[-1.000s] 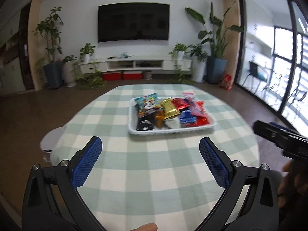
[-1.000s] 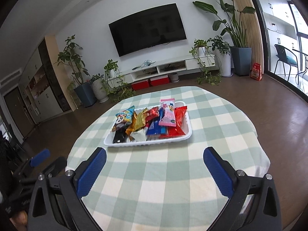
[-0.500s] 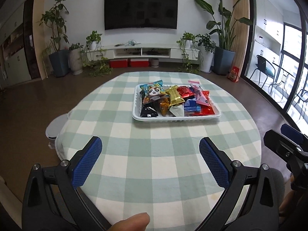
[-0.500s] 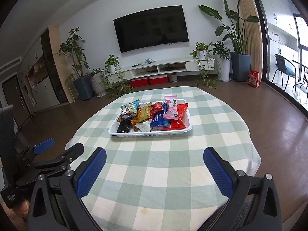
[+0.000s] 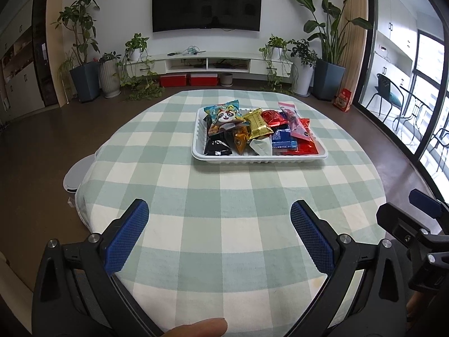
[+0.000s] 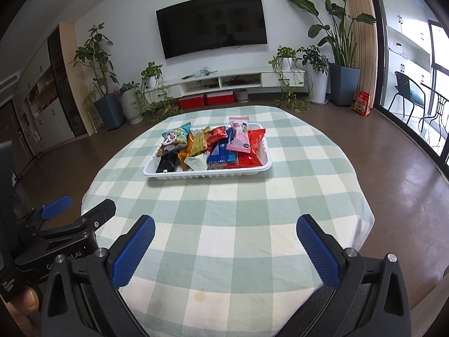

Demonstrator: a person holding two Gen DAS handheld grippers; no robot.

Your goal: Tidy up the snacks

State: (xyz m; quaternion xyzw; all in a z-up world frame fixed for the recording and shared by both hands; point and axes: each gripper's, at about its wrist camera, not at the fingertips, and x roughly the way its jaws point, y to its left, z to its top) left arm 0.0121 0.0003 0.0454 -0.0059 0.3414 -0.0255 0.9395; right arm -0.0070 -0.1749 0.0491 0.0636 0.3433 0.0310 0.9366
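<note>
A shallow white plastic tray (image 5: 259, 157) sits past the middle of the round table under a green-and-white checked cloth (image 5: 224, 224), heaped with small snack packets. Both grippers hang over the table's near edge, well short of the tray. The left gripper (image 5: 219, 229) is spread wide with nothing between its blue pads, and the right gripper (image 6: 226, 245) is the same, wide and empty.

The packets look light, soft and crinkly, with glossy film that probably slips under a pinch. The blue panda-print packet (image 5: 226, 116) lies on top at the left, and the long pink packet (image 6: 239, 136) lies over the red ones. These are likely the easiest to lift first. A flat crimped end seam should give a firmer hold than the puffed middle, which could crush. The tray itself is light and may slide.
</note>
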